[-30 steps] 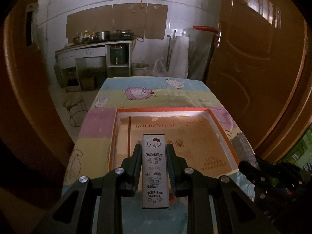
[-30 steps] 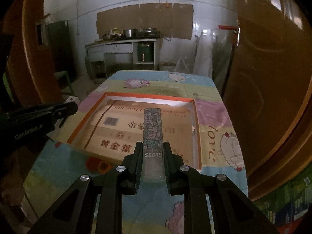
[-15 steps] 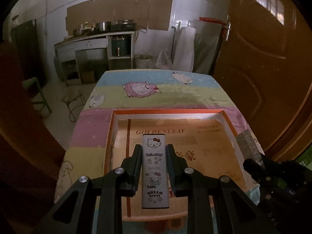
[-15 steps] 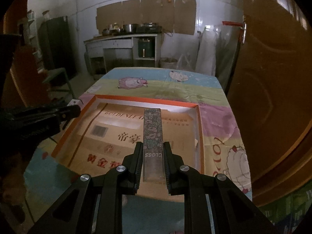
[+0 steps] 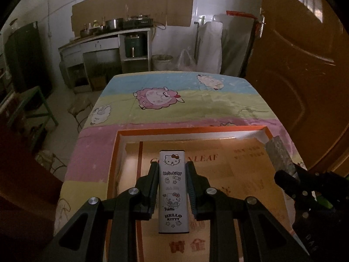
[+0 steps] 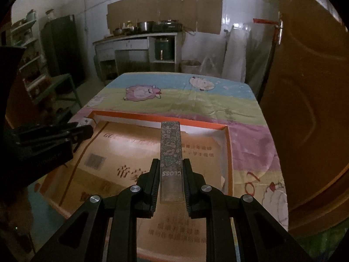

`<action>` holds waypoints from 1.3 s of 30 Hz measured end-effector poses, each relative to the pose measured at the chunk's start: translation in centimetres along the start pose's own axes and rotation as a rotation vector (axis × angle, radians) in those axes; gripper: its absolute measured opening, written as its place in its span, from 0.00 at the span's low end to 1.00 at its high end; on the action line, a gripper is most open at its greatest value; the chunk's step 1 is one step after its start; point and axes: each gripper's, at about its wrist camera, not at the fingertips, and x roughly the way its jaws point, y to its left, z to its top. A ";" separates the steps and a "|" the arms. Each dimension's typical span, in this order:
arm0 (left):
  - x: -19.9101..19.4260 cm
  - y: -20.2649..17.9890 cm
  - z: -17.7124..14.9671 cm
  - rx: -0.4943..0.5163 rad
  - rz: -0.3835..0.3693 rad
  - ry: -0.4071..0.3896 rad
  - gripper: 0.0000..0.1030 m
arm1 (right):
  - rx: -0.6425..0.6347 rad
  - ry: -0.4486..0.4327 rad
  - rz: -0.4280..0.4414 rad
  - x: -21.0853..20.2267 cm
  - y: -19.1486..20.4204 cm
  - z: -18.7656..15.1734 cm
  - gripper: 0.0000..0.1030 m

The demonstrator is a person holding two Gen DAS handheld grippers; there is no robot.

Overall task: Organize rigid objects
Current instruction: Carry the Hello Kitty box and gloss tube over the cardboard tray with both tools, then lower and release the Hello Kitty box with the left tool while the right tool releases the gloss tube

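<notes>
Now both over box (image 5: 113, 174): L gripper (image 5: 172, 183) pinches Hello Kitty case (image 5: 173, 194), R gripper (image 6: 170, 179) pinches floral case (image 6: 170, 150); next, lower & release.

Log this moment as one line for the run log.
left tool: shut on Hello Kitty box | right tool: shut on floral box | both over orange-rimmed tray | neither box set down yet

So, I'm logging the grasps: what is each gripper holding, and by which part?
Left gripper clamps the Hello Kitty box by its long sides, around mid-length. Right gripper clamps the floral box by its near end's sides.
</notes>
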 end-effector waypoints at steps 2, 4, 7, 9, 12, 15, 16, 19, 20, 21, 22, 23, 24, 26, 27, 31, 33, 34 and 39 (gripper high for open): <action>0.6 0.1 0.4 -0.003 0.001 0.006 0.24 | -0.002 0.005 0.002 0.8 -0.1 0.5 0.20; 1.4 0.2 0.8 -0.012 0.001 0.020 0.24 | -0.002 0.009 0.007 1.6 -0.3 0.9 0.20; 2.5 0.6 1.3 -0.027 -0.003 0.043 0.24 | 0.009 0.021 0.024 2.7 -0.6 1.7 0.20; 3.1 0.8 1.5 -0.038 -0.008 0.057 0.24 | 0.021 0.032 0.040 3.6 -0.8 2.1 0.20; 4.2 1.2 1.7 -0.045 -0.008 0.076 0.24 | 0.035 0.051 0.062 4.8 -0.7 2.5 0.20; 5.0 1.5 1.6 -0.046 -0.009 0.092 0.24 | 0.047 0.065 0.077 5.8 -0.5 2.6 0.20; 5.3 1.5 1.6 -0.044 -0.011 0.098 0.24 | 0.047 0.067 0.078 6.1 -0.4 2.6 0.20; 6.0 1.3 1.5 -0.033 -0.009 0.117 0.24 | 0.042 0.079 0.077 6.9 -0.1 2.5 0.20; 6.3 1.2 1.4 -0.030 -0.009 0.122 0.24 | 0.041 0.086 0.077 7.2 -0.1 2.4 0.20; 6.5 1.2 1.3 -0.029 -0.011 0.127 0.24 | 0.040 0.094 0.077 7.5 -0.1 2.3 0.20; 6.6 1.1 1.3 -0.028 -0.011 0.132 0.24 | 0.040 0.099 0.078 7.6 -0.1 2.2 0.20; 6.8 1.0 1.2 -0.025 -0.012 0.137 0.24 | 0.040 0.106 0.079 7.8 -0.1 2.2 0.20; 7.0 1.0 1.1 -0.025 -0.013 0.141 0.24 | 0.040 0.111 0.082 8.0 -0.1 2.1 0.20; 7.2 0.9 1.1 -0.025 -0.016 0.146 0.24 | 0.044 0.122 0.089 8.2 -0.2 1.9 0.20; 7.3 0.9 1.1 -0.027 -0.016 0.147 0.24 | 0.046 0.129 0.092 8.4 -0.2 1.8 0.20; 7.8 1.1 1.1 -0.035 -0.020 0.160 0.24 | 0.049 0.143 0.092 8.6 -0.3 1.8 0.20; 8.1 1.1 1.0 -0.039 -0.030 0.172 0.24 | 0.034 0.160 0.076 8.7 -0.1 1.7 0.20; 8.3 1.2 0.9 -0.041 -0.026 0.177 0.24 | 0.026 0.171 0.068 8.9 0.0 1.6 0.20; 8.7 1.3 0.7 -0.019 -0.011 0.170 0.25 | 0.000 0.212 0.048 9.5 0.4 1.3 0.20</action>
